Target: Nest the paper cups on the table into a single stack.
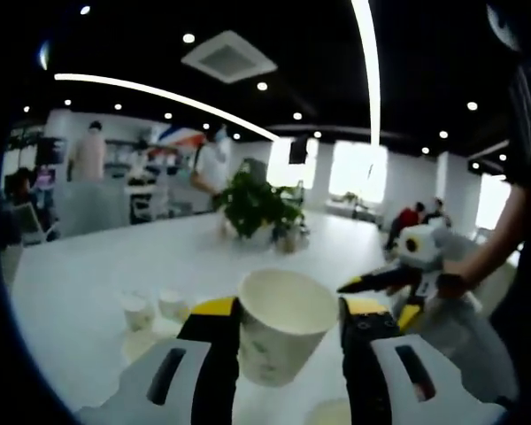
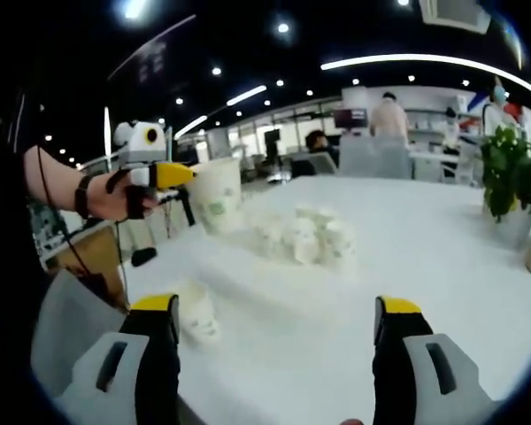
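Observation:
A white paper cup (image 1: 281,326) with a green print sits upright between the yellow-tipped jaws of my left gripper (image 1: 288,335), which is shut on it above the white table (image 1: 97,266). Two small cups (image 1: 137,311) stand on the table to the left. In the right gripper view, that held cup (image 2: 217,195) and the left gripper (image 2: 164,173) show at upper left in a person's hand. My right gripper (image 2: 279,323) is open with nothing between its jaws. A cluster of several cups (image 2: 305,235) stands mid-table, and one cup (image 2: 198,319) stands beside the left jaw.
A potted plant (image 1: 261,209) stands at the far side of the table, also visible as the plant (image 2: 513,173) at the right. The right gripper (image 1: 391,282) and the hand holding it are at the right. People stand and sit in the background, away from the table.

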Motion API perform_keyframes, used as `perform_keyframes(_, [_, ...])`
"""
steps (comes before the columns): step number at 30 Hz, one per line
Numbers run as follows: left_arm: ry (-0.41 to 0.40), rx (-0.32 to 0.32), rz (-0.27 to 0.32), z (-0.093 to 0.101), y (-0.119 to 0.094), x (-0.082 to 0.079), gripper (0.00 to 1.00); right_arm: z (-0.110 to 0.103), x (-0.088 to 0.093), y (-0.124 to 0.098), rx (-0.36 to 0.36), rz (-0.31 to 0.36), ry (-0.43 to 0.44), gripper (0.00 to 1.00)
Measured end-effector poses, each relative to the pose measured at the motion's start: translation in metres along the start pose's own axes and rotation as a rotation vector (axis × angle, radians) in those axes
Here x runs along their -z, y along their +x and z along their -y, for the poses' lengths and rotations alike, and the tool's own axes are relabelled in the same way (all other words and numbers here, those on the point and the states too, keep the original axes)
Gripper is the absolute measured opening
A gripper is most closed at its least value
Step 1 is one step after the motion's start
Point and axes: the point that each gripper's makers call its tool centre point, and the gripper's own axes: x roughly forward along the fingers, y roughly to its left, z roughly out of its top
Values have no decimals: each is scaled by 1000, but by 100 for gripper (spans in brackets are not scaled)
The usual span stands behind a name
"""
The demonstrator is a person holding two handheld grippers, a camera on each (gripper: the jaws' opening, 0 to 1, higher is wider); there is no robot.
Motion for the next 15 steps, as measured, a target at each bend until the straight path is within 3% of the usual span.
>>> perform_keyframes(15, [-20,28,12,9,-11,-1,42,-3,3,-2,6,-12,-1,89])
